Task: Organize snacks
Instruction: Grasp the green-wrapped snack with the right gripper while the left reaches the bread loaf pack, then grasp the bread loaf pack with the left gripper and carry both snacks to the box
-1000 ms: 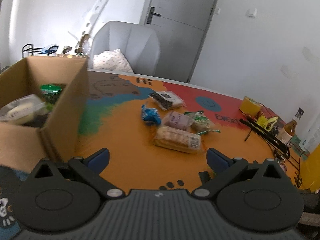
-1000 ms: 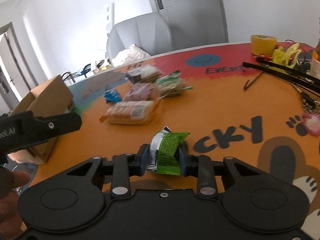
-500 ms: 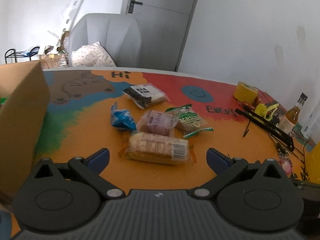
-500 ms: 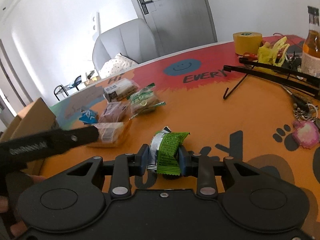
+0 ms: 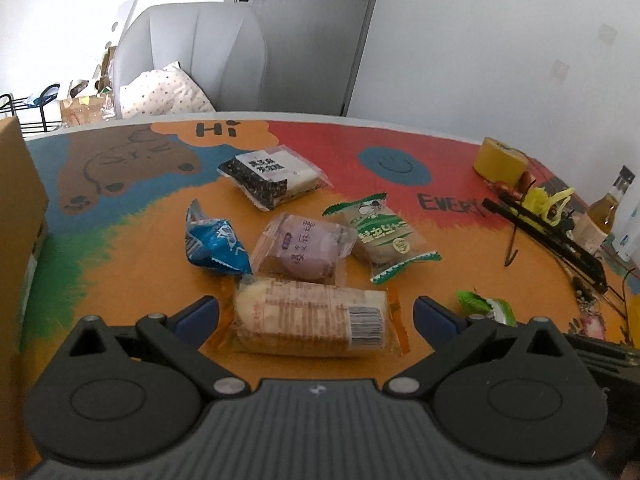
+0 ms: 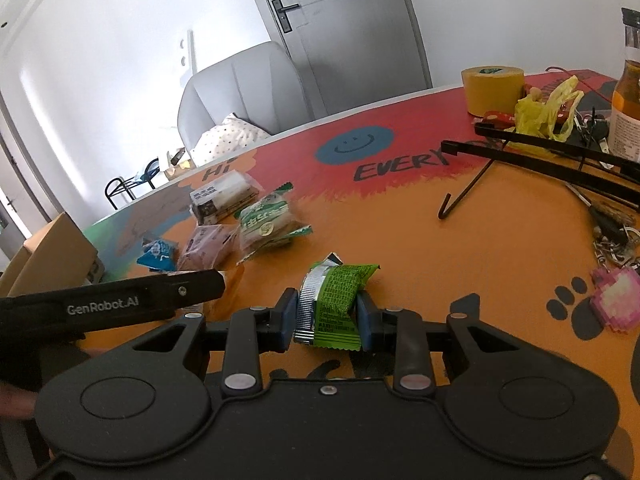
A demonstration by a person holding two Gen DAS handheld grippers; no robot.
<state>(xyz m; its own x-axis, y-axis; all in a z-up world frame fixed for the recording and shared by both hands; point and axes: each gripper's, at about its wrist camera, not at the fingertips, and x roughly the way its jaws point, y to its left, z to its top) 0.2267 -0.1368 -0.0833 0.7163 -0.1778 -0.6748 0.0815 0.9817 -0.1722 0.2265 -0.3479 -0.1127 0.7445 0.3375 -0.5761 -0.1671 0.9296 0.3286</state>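
Green foil snack packet (image 6: 334,304), crumpled, sits clamped in your right gripper (image 6: 327,314); your left gripper (image 5: 316,314) spreads wide around the wrapped bread (image 5: 310,322).

A green snack packet (image 6: 334,306), crumpled with a silver edge, sits upright above the painted table. Further back, a long bread loaf (image 5: 310,320), purple cake (image 5: 302,248), blue packet (image 5: 216,246), green-and-white bun (image 5: 382,236) and black-and-white pack (image 5: 270,178) lie clustered, wrapped, flat.
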